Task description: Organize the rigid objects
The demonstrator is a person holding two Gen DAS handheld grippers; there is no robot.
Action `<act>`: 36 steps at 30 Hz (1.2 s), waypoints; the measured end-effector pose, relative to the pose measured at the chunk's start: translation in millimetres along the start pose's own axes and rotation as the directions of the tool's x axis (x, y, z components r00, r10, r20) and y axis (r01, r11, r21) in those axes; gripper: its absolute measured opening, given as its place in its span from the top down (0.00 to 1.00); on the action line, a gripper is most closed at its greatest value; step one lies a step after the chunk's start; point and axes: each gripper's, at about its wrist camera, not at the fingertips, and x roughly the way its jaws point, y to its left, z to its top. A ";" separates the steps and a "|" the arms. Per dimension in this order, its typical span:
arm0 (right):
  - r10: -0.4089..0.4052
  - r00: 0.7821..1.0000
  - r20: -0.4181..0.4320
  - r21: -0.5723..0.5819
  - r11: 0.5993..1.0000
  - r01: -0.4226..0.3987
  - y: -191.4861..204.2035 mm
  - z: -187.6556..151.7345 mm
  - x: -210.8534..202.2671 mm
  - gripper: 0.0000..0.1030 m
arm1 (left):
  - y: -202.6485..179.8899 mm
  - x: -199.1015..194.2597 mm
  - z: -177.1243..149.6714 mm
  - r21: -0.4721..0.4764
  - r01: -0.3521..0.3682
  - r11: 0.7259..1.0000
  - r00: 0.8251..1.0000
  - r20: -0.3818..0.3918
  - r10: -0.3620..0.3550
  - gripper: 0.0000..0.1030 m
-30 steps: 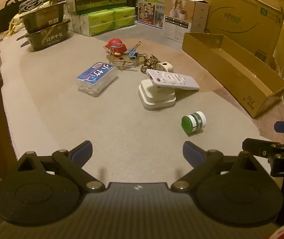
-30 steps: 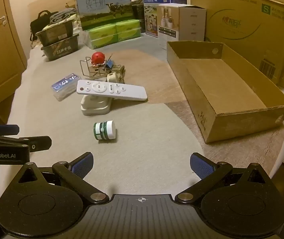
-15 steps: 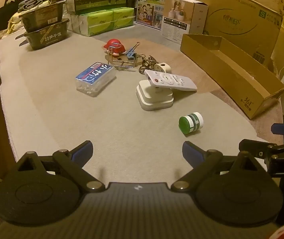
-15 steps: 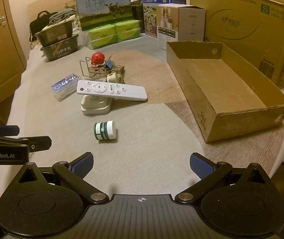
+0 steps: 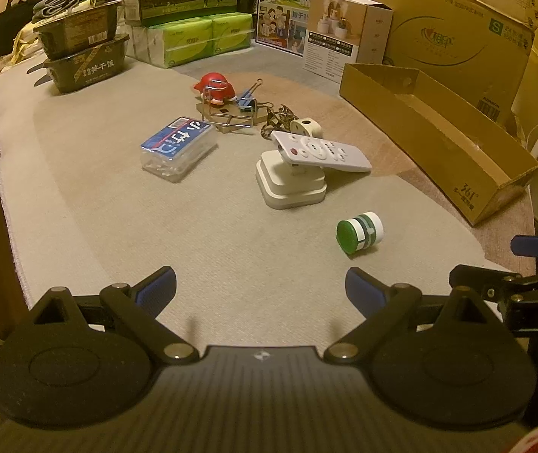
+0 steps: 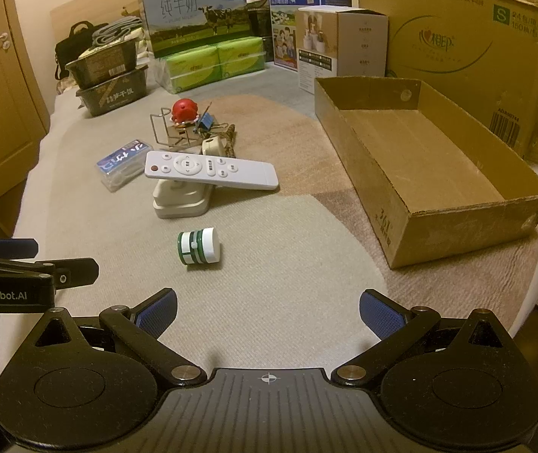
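Both sets of jaws are standing wide apart and gripping nothing above the grey mat.

Left gripper (image 5: 260, 287) and right gripper (image 6: 268, 309) are hovering side by side over the mat (image 6: 269, 271), each one showing at the edge of the other's view. A green-and-white cylinder (image 6: 197, 246) is lying on its side just ahead of them, a white remote (image 6: 210, 170) is resting tilted across a white block (image 6: 180, 200), and a clear plastic case (image 5: 179, 146) is lying further left (blue label up). An open cardboard box (image 6: 393, 204) is sitting to the right.
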 end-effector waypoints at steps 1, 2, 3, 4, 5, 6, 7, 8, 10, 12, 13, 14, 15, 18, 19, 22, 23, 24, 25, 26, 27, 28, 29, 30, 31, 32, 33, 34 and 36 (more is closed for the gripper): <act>0.000 1.000 0.000 -0.001 1.000 0.000 -0.1 0.0 0.0 0.01 | 0.3 0.2 0.0 -0.001 0.001 1.000 1.000 0.000 -0.001 0.08; 0.000 1.000 0.000 0.001 1.000 0.000 0.1 0.0 0.3 0.01 | 0.3 0.3 0.0 0.000 0.001 1.000 1.000 -0.001 -0.001 0.08; 0.000 1.000 0.000 0.001 1.000 0.000 0.3 0.0 0.4 0.01 | 0.3 0.3 -0.1 0.000 0.001 1.000 1.000 0.000 -0.001 0.08; -0.001 1.000 0.000 0.001 1.000 0.001 0.4 0.0 0.5 0.01 | 0.3 0.3 0.0 -0.001 0.000 1.000 1.000 0.000 0.000 0.08; -0.001 1.000 0.000 0.001 1.000 0.001 0.3 0.0 0.5 0.01 | 0.3 0.2 0.1 -0.001 0.001 1.000 1.000 -0.001 -0.001 0.08; 0.000 1.000 0.000 0.002 1.000 0.000 0.7 0.2 0.7 0.01 | 0.1 0.2 0.1 -0.002 0.001 1.000 1.000 -0.001 -0.001 0.08; 0.000 1.000 0.000 0.002 1.000 0.000 0.6 0.2 0.9 0.01 | 0.1 0.2 0.1 -0.001 0.001 1.000 1.000 -0.001 -0.001 0.08; 0.000 1.000 -0.002 0.001 1.000 0.000 1.0 0.2 1.2 0.01 | 0.1 0.2 0.2 -0.001 0.001 1.000 1.000 -0.001 -0.001 0.08; 0.000 1.000 -0.001 0.000 1.000 0.000 0.9 -0.1 0.9 0.01 | 0.2 0.2 0.2 -0.002 0.002 1.000 1.000 -0.001 -0.002 0.08; 0.001 1.000 -0.002 0.000 1.000 -0.001 0.0 -0.2 0.9 0.01 | 0.2 0.2 0.3 -0.001 0.001 1.000 1.000 -0.001 -0.001 0.08; 0.001 1.000 -0.002 0.000 1.000 -0.001 0.2 -0.1 1.1 0.01 | -0.1 0.2 0.2 -0.002 0.002 1.000 1.000 -0.001 -0.002 0.08; 0.000 1.000 -0.002 0.000 1.000 0.000 0.5 -0.1 1.2 0.01 | 0.1 0.2 0.3 -0.003 0.002 1.000 1.000 -0.001 -0.002 0.08; 0.000 1.000 -0.002 0.000 1.000 0.000 0.7 -0.1 1.3 0.01 | 0.0 0.2 0.4 -0.003 0.001 1.000 1.000 -0.002 -0.001 0.08; 0.000 1.000 -0.002 0.000 1.000 0.000 0.1 0.4 0.2 0.01 | 0.2 0.1 0.4 -0.002 0.002 1.000 1.000 -0.002 -0.002 0.08; -0.001 1.000 -0.002 0.000 1.000 0.001 -0.2 0.6 -0.2 0.01 | 0.1 0.1 0.4 -0.003 0.002 1.000 1.000 -0.002 -0.002 0.08; 0.002 1.000 -0.003 0.000 1.000 -0.002 0.0 0.9 0.3 0.01 | 0.4 0.6 0.7 -0.005 0.003 1.000 1.000 -0.002 -0.003 0.08; 0.003 1.000 -0.003 0.000 1.000 -0.003 -0.7 0.5 0.6 0.01 | 0.4 0.6 0.7 -0.005 0.003 1.000 1.000 -0.001 -0.003 0.08; 0.000 1.000 -0.005 0.001 1.000 0.000 2.3 0.0 2.9 0.01 | 0.5 1.0 1.2 -0.006 0.004 1.000 1.000 -0.002 -0.004 0.08; 0.000 1.000 -0.005 0.001 1.000 0.000 2.8 -0.1 3.5 0.01 | 1.0 1.4 1.6 -0.007 0.006 1.000 1.000 -0.001 -0.006 0.08; -0.001 1.000 -0.005 0.001 1.000 0.001 3.0 0.0 3.7 0.01 | 1.6 1.3 2.0 -0.007 0.007 1.000 1.000 -0.001 -0.007 0.08; 0.000 1.000 -0.005 0.002 1.000 0.000 3.0 0.0 3.9 0.01 | 1.6 1.3 2.1 -0.007 0.006 1.000 1.000 -0.001 -0.006 0.08; 0.000 1.000 -0.005 0.002 1.000 0.000 3.1 0.1 4.0 0.01 | 1.7 1.3 2.1 -0.008 0.007 1.000 1.000 -0.001 -0.007 0.08; 0.000 1.000 -0.005 0.002 1.000 0.000 3.2 0.1 4.2 0.01 | 1.6 1.3 2.1 -0.009 0.007 1.000 1.000 -0.002 -0.007 0.08; 0.000 1.000 -0.004 0.002 1.000 0.000 3.3 0.2 4.4 0.01 | 2.2 1.5 2.6 -0.010 0.007 1.000 1.000 -0.002 -0.007 0.08; 0.000 1.000 -0.005 0.002 1.000 0.000 3.3 0.4 4.5 0.01 | 2.3 1.5 2.5 -0.009 0.007 1.000 1.000 -0.001 -0.007 0.08; 0.000 1.000 -0.006 0.002 1.000 0.000 3.7 0.2 5.1 0.01 | 2.8 1.6 3.1 -0.009 0.008 1.000 1.000 0.000 -0.008 0.08; 0.001 1.000 -0.005 0.002 1.000 -0.001 3.5 0.5 4.8 0.01 | 5.5 1.9 4.5 -0.011 0.009 1.000 1.000 -0.001 -0.009 0.08; 0.001 1.000 -0.005 0.002 1.000 -0.001 3.5 0.6 4.9 0.01 | 6.7 2.0 5.1 -0.012 0.010 1.000 1.000 -0.001 -0.010 0.08; 0.001 1.000 -0.006 0.002 1.000 -0.001 4.5 0.7 6.2 0.01 | 7.5 2.6 5.7 -0.011 0.009 1.000 1.000 0.000 -0.009 0.08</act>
